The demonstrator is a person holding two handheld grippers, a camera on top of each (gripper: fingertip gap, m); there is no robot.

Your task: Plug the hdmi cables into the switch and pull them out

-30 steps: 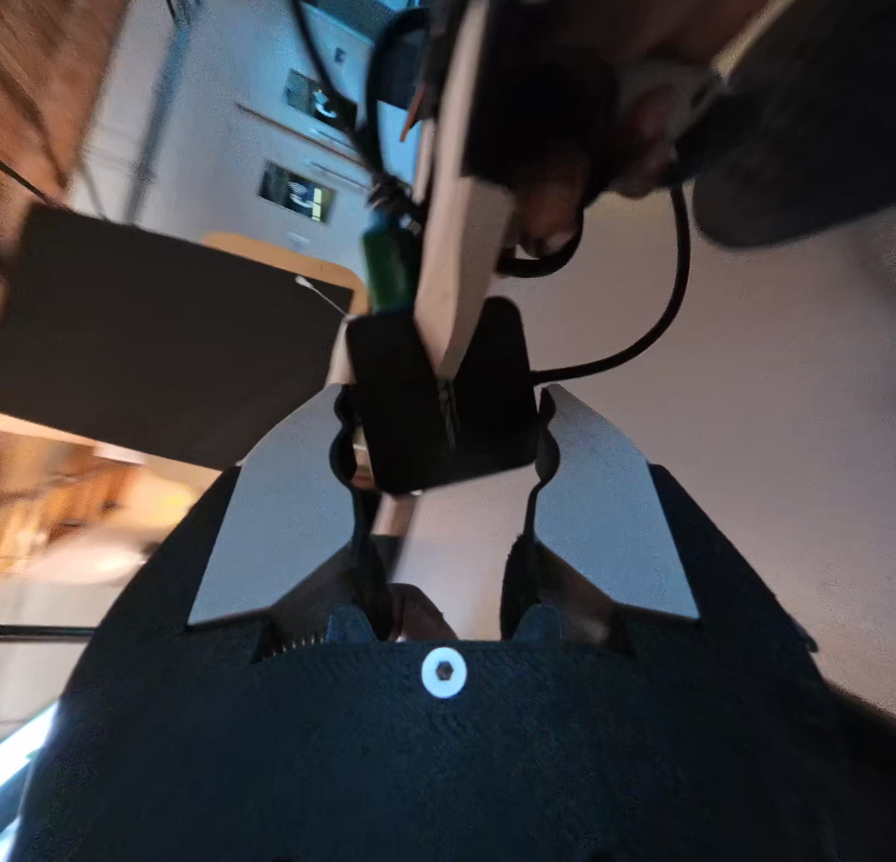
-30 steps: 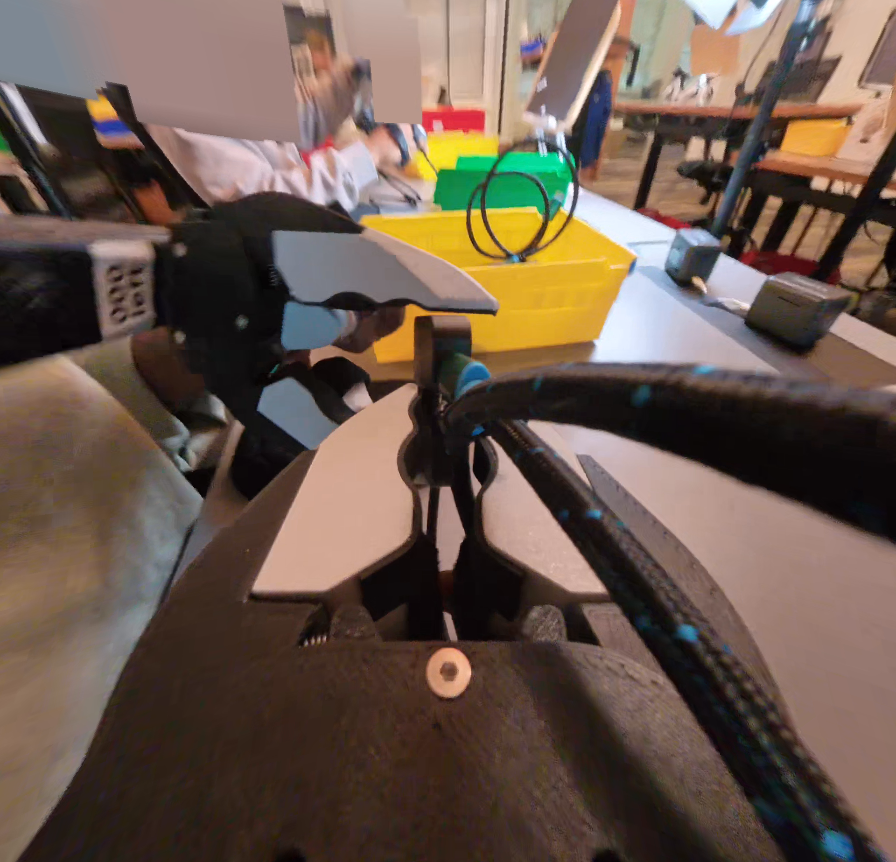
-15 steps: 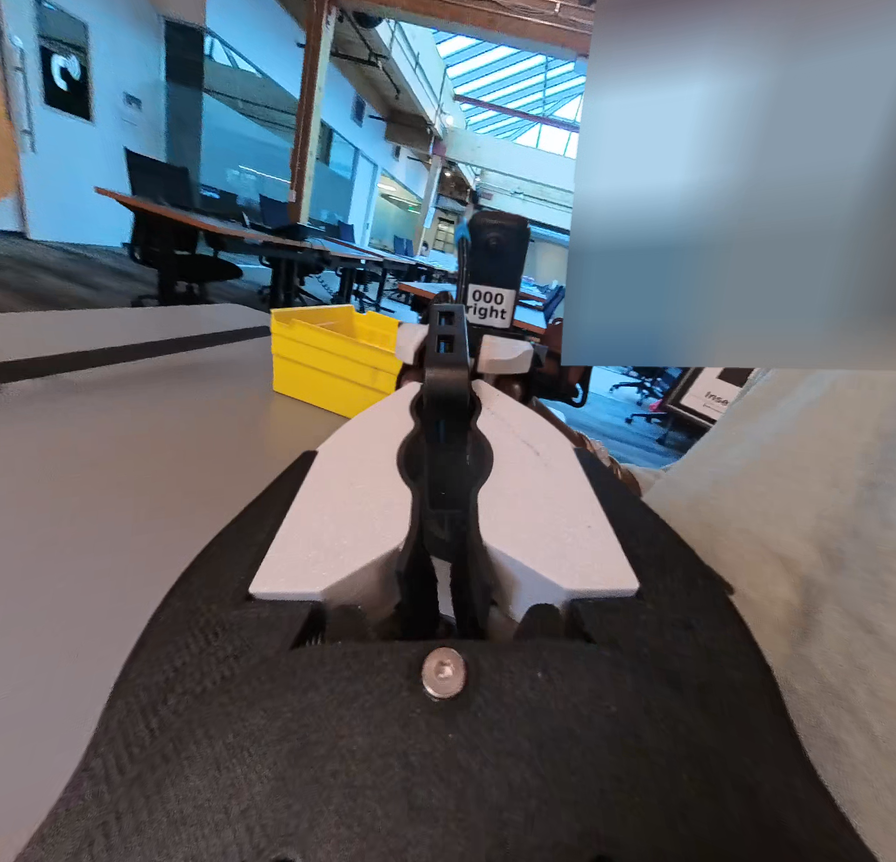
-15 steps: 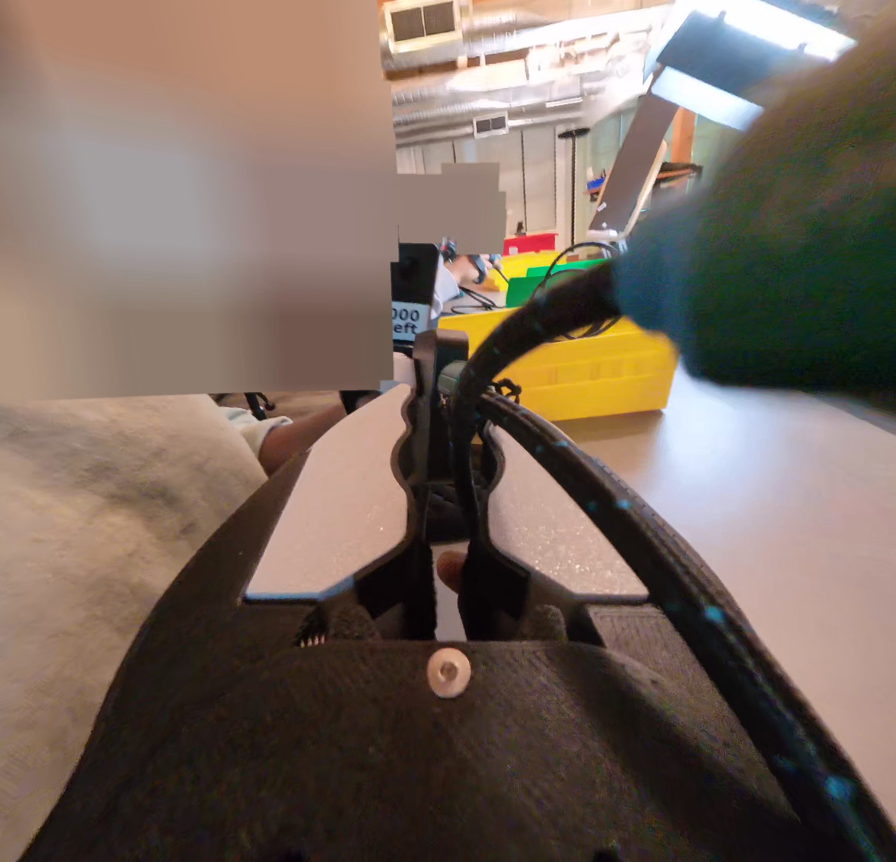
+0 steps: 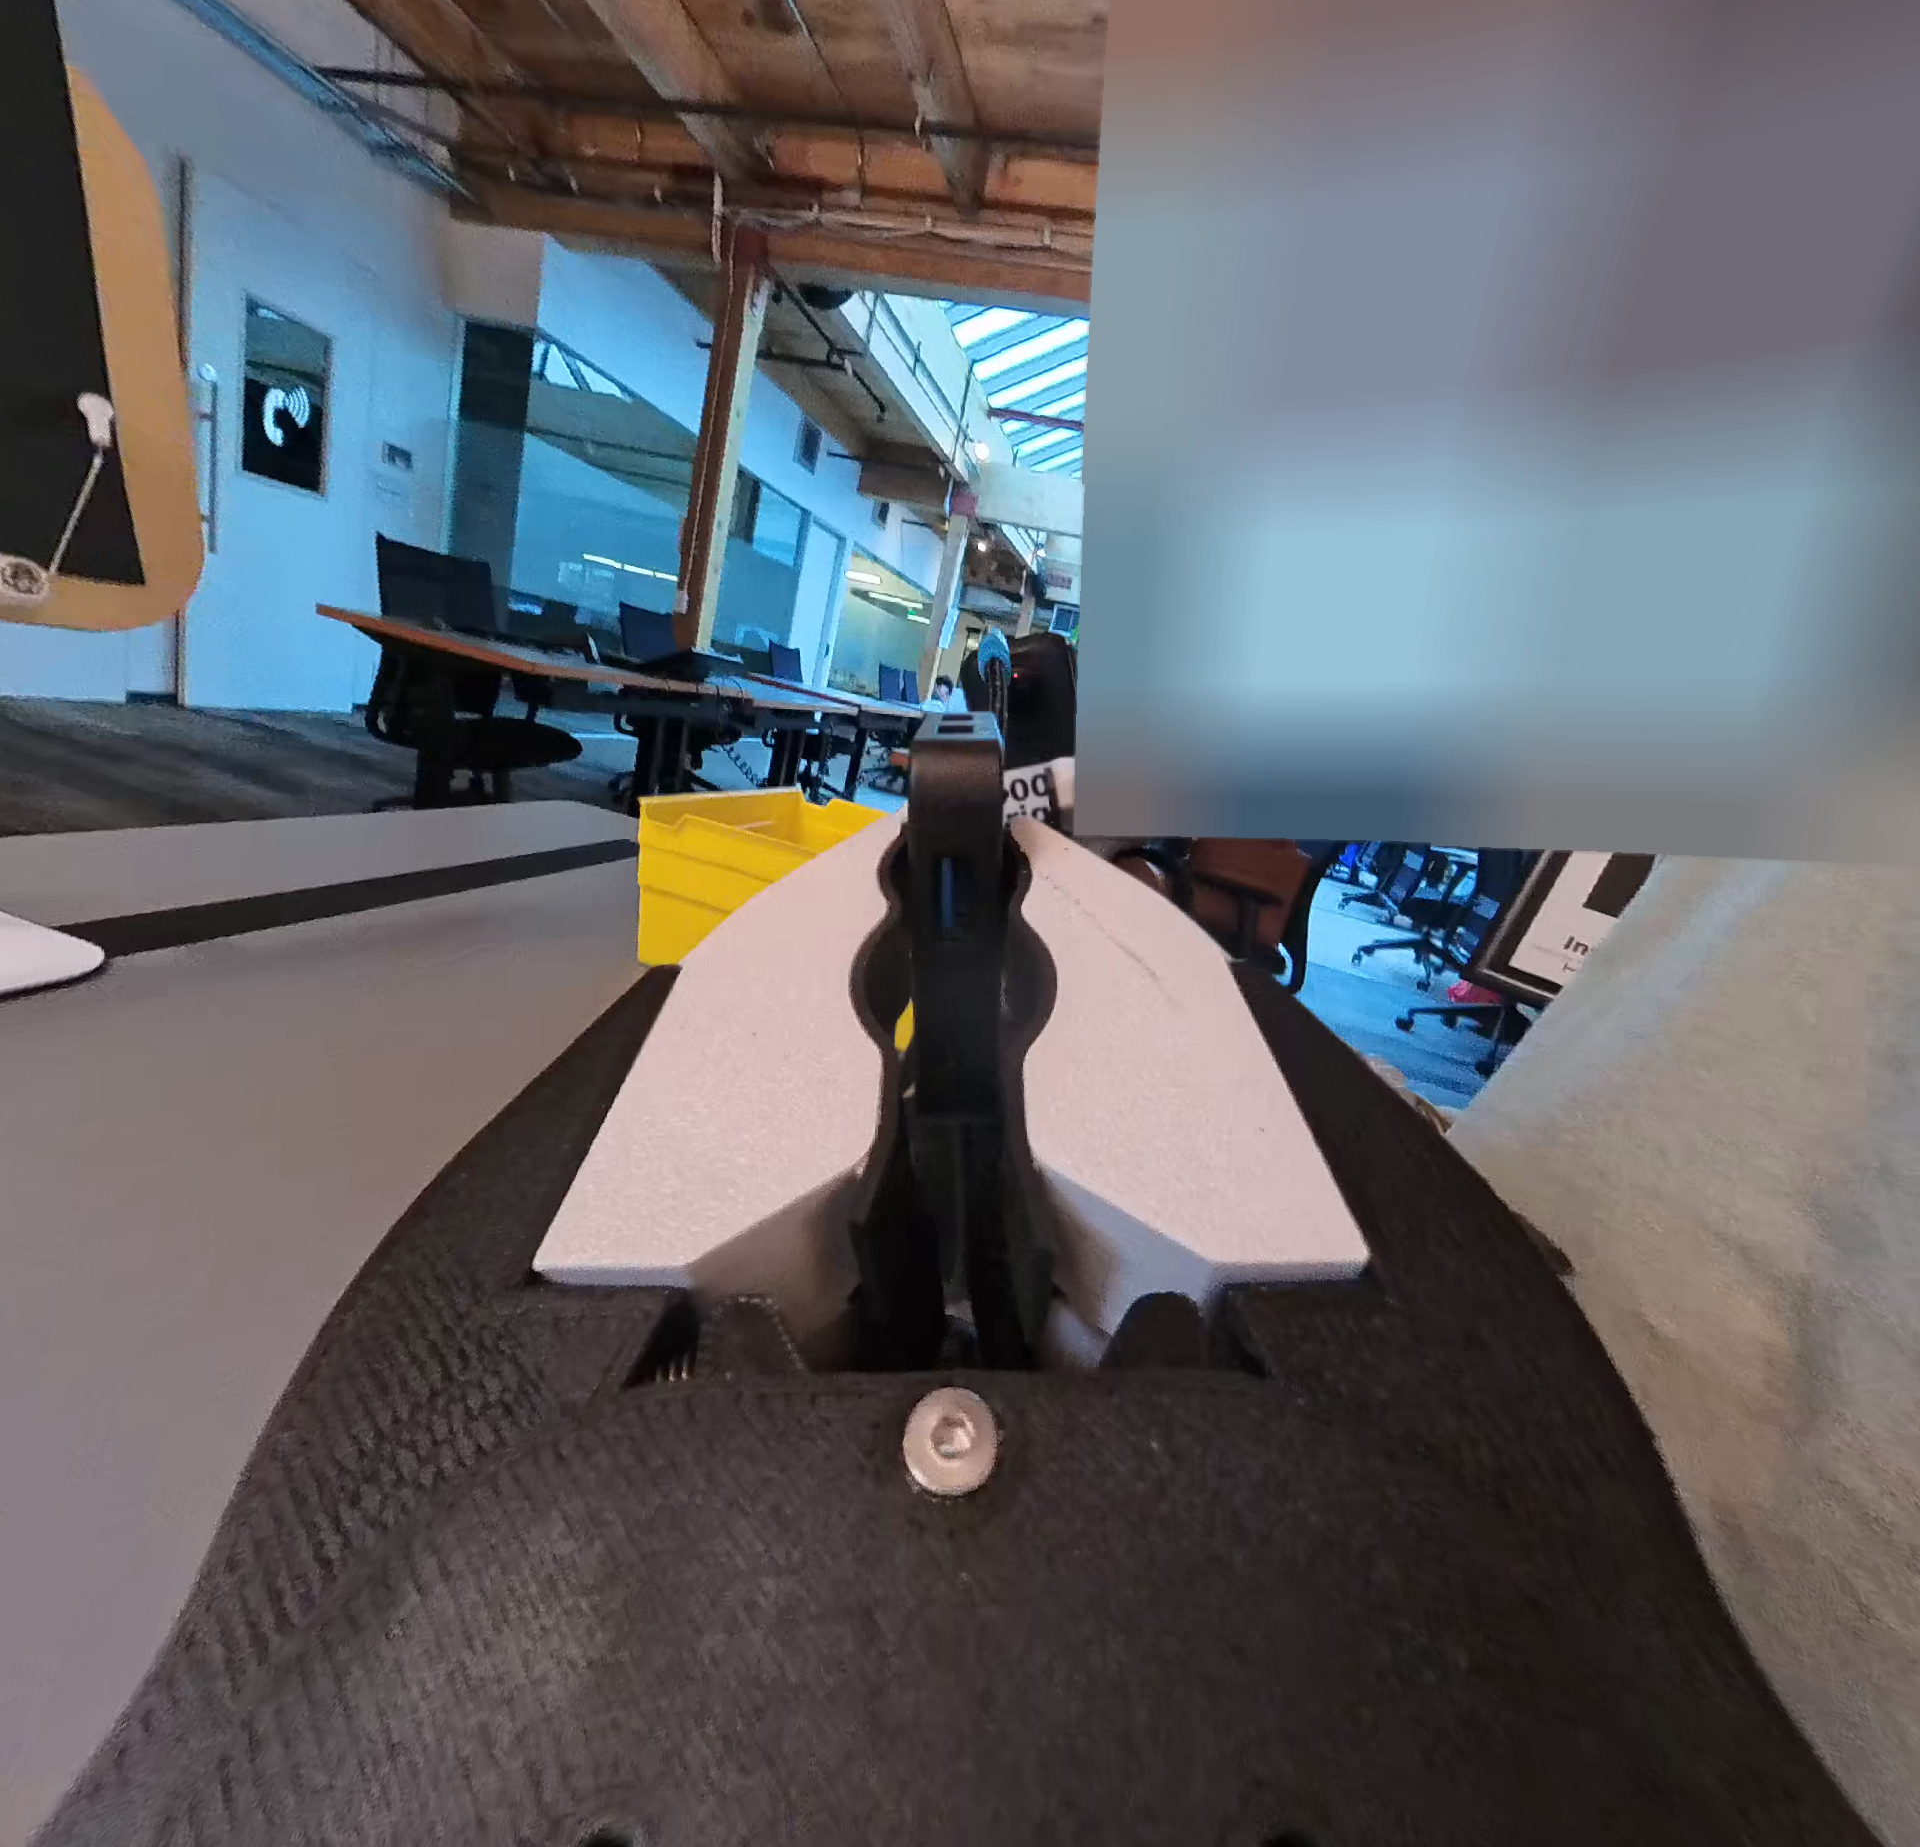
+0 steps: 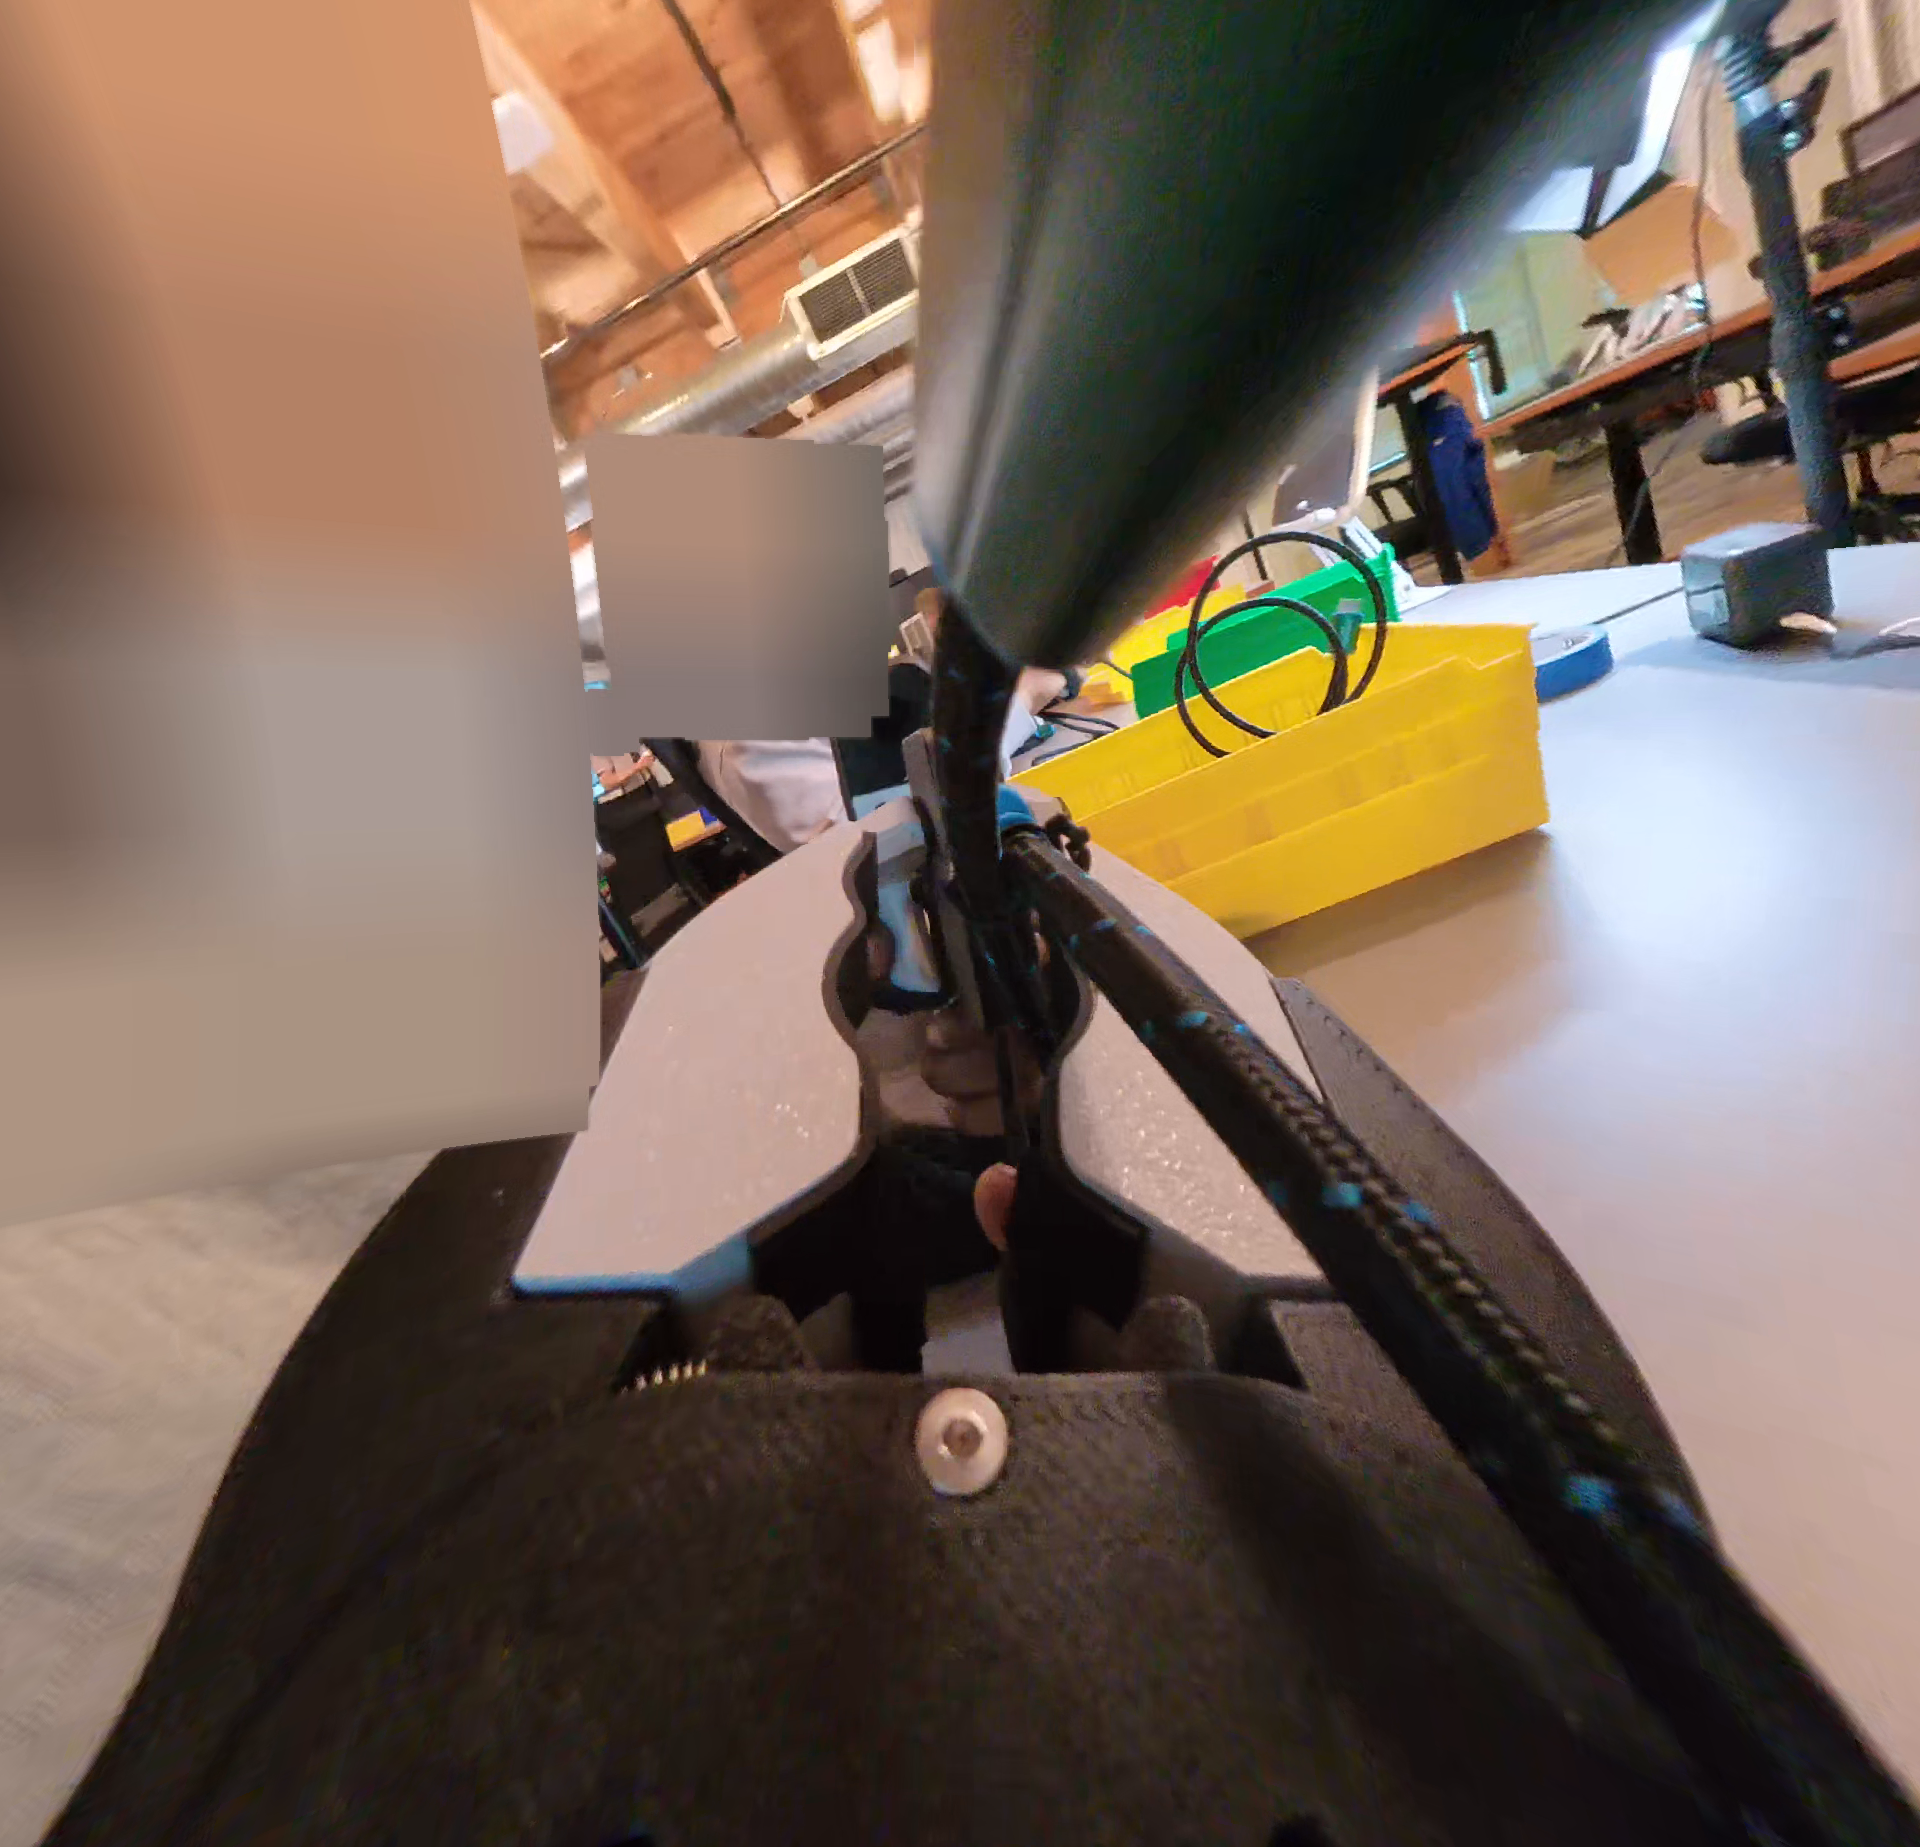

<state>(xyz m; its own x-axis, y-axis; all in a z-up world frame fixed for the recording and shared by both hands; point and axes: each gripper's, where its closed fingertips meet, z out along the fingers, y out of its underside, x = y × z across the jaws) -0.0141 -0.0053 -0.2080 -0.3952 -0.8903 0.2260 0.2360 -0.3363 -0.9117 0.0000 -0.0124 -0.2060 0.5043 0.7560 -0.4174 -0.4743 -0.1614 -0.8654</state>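
Observation:
In the left wrist view my left gripper [image 5: 951, 841] is shut on the black switch [image 5: 954, 966], held edge-on and upright between the white fingers [image 5: 748, 1070]. The right gripper's camera body [image 5: 1034, 701] shows just behind the switch. In the right wrist view my right gripper [image 6: 971, 862] is shut on the plug end of a black braided HDMI cable [image 6: 1195, 1049] with blue flecks. The cable runs back over the right finger, and a loop of it [image 6: 1195, 239] hangs blurred close to the lens. Where plug and switch meet is hidden.
Both grippers are above a grey table [image 6: 1662, 966], close to a person's grey shirt [image 5: 1714, 1278]. A yellow bin [image 6: 1351, 810] holds coiled black cable, with a green bin [image 6: 1247, 634] behind it. A grey box [image 6: 1756, 582] and a blue tape roll [image 6: 1569, 654] lie farther right. The grippers are tip to tip, or close to it.
The left view swung from a tilted look at the switch's broad face to a level one with the switch edge-on. The right view tilted up and the cable loop rose close to the lens.

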